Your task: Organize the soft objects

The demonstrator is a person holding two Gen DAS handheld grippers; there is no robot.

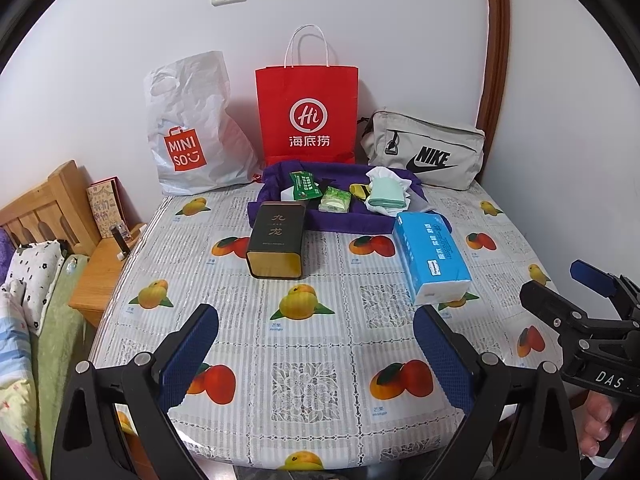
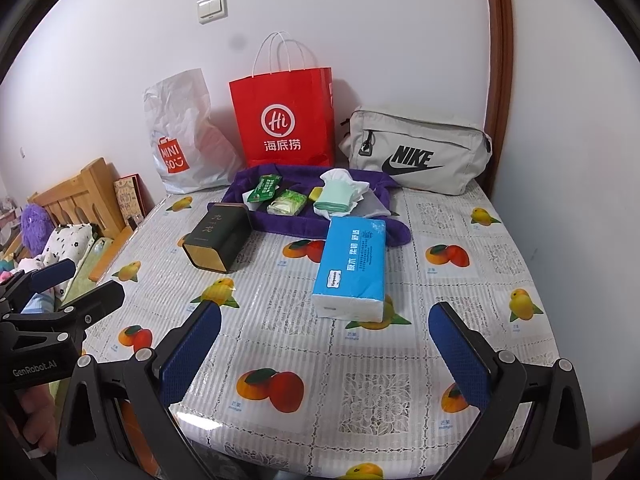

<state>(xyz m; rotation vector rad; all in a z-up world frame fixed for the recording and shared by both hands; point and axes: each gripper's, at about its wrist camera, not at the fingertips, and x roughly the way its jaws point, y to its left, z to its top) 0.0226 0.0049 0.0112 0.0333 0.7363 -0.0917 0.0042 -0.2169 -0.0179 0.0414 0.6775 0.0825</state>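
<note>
Left gripper (image 1: 316, 344): held low over the near table edge; blue-padded jaws are spread wide, nothing is held. "GenRobot.AI" is read on its body in the right wrist view.
Right gripper (image 2: 324, 344): likewise held over the near edge, jaws wide apart and empty. "DAS" is read on its body in the left wrist view.
Table (image 1: 320, 360): covered by a cloth printed with mangoes and lace squares; small captions are seen under the fruit, too small to be read with certainty.
Tissue pack (image 2: 352, 264): blue and white, laid flat near the table's middle, just ahead of the right gripper; Chinese print is seen on top, not legible.
Tin (image 1: 276, 240): dark with gold trim, laid on its side left of the tissue pack, marked "九龙".
Purple cloth (image 1: 348, 224): spread behind the tin and tissue pack; the tin's far end is seen against its near edge.
Green packet (image 1: 305, 186): laid on the purple cloth; white print not legible.
Wipes pack (image 1: 335, 199): pale green, beside the green packet.
Mint cloth (image 1: 386, 194): folded, set on white fabric at the purple cloth's right side.
White bag (image 1: 192, 136): plastic, stood against the wall at left, marked "MINISO".
Red bag (image 1: 307, 112): paper, upright at centre, marked "Hi" and "海底捞".
Grey pouch (image 1: 424, 152): at right against the wall, marked "NIKE".
</note>
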